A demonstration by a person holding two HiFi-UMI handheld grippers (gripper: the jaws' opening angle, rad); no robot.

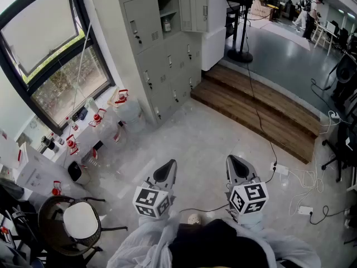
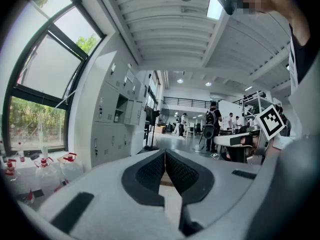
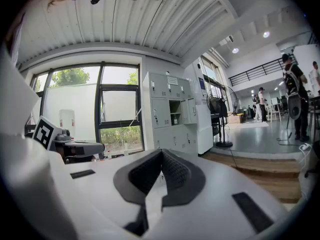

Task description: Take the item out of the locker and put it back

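Observation:
A grey locker bank (image 1: 162, 49) stands far ahead by the window. One upper compartment (image 1: 167, 18) has its door (image 1: 194, 10) swung open, and a small dark item (image 1: 166, 25) sits inside. My left gripper (image 1: 169, 165) and right gripper (image 1: 231, 161) hang low near my body, well short of the lockers, both shut with nothing between the jaws. The left gripper view has its jaws (image 2: 164, 154) pressed together and the open compartment (image 2: 119, 115) far off. In the right gripper view the shut jaws (image 3: 161, 155) point toward the lockers (image 3: 172, 116).
Water jugs with red caps (image 1: 120, 108) line the floor under the window (image 1: 56, 54). A wooden step (image 1: 262, 113) runs to the right of the lockers, with a fan stand (image 1: 241, 53) and cables (image 1: 262, 133) nearby. A round-seat chair (image 1: 78, 222) stands at my left. People stand far off.

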